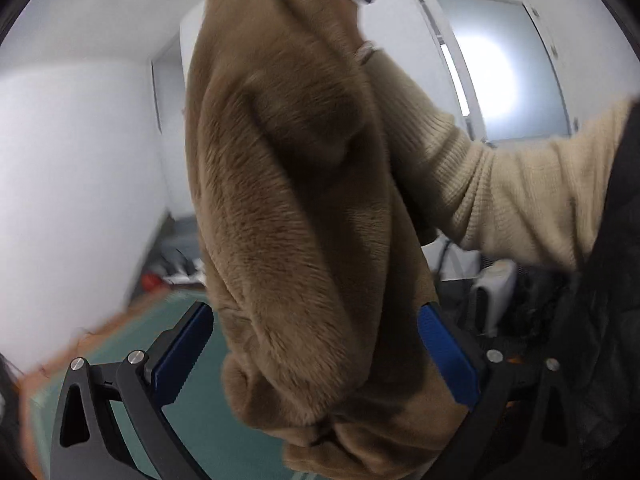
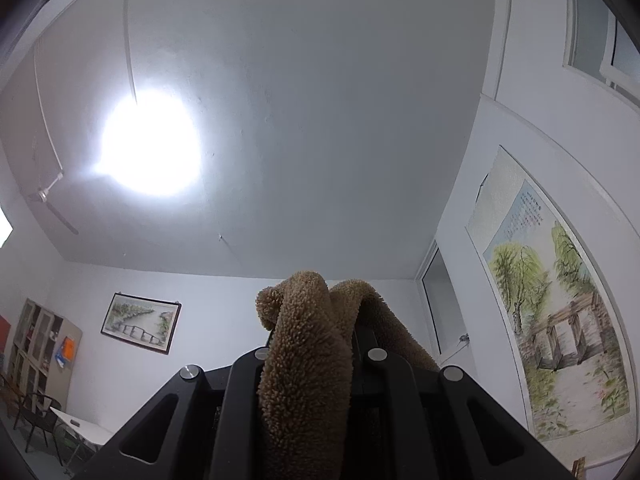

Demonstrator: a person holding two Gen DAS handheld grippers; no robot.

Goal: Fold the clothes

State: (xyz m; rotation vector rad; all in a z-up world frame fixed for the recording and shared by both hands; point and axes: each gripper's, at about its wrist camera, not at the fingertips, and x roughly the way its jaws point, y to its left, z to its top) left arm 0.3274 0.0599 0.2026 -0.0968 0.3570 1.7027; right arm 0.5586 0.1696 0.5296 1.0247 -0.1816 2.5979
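One brown fleece garment (image 1: 288,208): right gripper (image 2: 312,344) fingers clamp it, left gripper (image 1: 316,356) fingers gape.

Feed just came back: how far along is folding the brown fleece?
Done: the right gripper is shut on the brown fleece garment, held aloft. In hand: the left gripper stands open around its hanging lower part. Left: no fold is visible yet, and nothing lies on the green surface.

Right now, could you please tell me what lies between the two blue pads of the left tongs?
In the left wrist view, the hanging brown fleece garment fills most of the gap between the pads of the left tongs, which stand open.
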